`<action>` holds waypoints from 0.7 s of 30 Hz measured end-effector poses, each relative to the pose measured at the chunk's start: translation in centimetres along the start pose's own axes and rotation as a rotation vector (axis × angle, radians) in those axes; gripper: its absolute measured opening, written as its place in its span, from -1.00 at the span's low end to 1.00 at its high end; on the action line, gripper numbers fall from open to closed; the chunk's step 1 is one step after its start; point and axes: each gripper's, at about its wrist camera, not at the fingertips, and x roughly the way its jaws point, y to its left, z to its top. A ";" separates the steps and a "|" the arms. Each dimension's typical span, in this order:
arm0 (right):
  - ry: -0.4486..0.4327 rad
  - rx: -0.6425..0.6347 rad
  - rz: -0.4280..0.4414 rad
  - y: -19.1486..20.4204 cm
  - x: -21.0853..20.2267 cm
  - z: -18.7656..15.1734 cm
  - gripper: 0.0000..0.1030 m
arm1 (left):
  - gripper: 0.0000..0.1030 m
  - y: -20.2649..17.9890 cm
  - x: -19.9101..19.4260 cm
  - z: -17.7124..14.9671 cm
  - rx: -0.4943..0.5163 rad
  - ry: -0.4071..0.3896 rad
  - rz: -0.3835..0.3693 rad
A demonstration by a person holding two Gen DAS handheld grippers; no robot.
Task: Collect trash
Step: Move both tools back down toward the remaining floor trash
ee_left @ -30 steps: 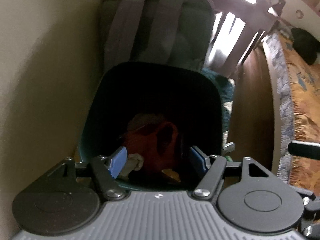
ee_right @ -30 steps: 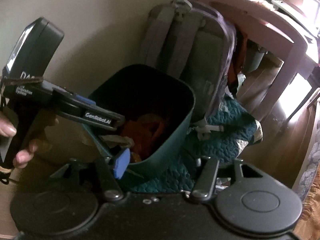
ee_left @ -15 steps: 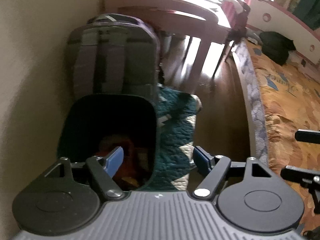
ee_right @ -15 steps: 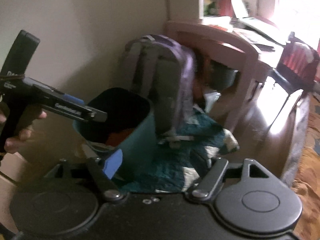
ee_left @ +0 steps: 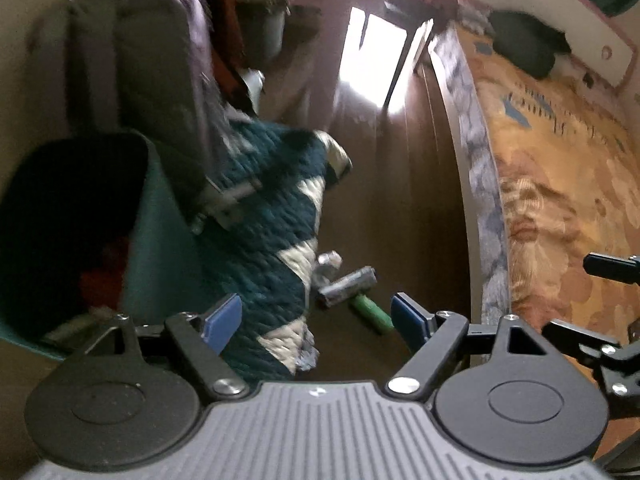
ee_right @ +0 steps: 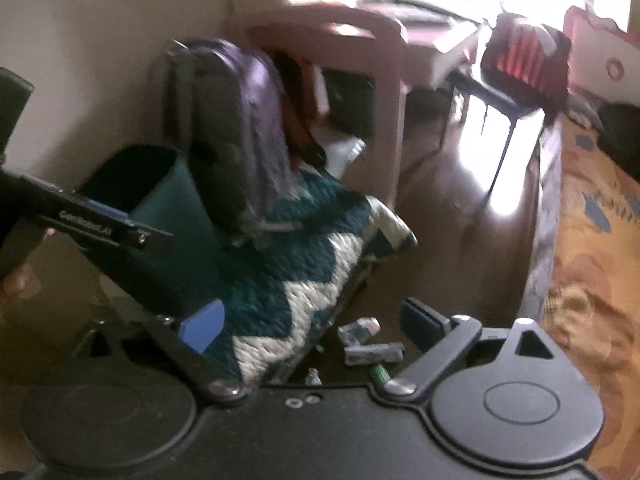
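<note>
A teal trash bin (ee_left: 156, 240) stands by the wall at the left with red and orange trash inside; it also shows in the right wrist view (ee_right: 172, 196). On the brown floor lie a crumpled silver wrapper (ee_left: 348, 284), a smaller silver scrap (ee_left: 330, 260) and a green tube (ee_left: 370, 312). The same pieces show in the right wrist view: wrapper (ee_right: 374, 352), scrap (ee_right: 360, 326). My left gripper (ee_left: 316, 316) is open and empty above the floor, between the rug and the trash. My right gripper (ee_right: 312, 320) is open and empty.
A teal and white zigzag rug (ee_left: 264, 208) lies beside the bin. A grey backpack (ee_left: 160, 60) leans on the wall behind it. A pink desk (ee_right: 352, 36) and a stool (ee_right: 516, 64) stand farther back. A bed with an orange cover (ee_left: 560, 160) runs along the right.
Both grippers have swung right, away from the bin and toward the floor. The bin has slid to the left edge; the wrappers and green tube have come into view.
</note>
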 end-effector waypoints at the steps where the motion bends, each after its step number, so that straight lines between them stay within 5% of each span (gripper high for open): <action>1: 0.019 0.015 -0.007 -1.0 1.2 -0.8 0.88 | 0.59 -0.9 1.6 -0.5 0.007 0.010 0.008; 13: 0.193 0.046 -0.054 -10.1 17.1 -10.8 0.88 | 0.59 -7.0 20.9 -7.6 -0.015 0.088 0.056; 21: 0.247 0.071 -0.049 -13.7 27.6 -16.5 0.86 | 0.59 -7.1 34.6 -12.6 -0.047 0.158 0.181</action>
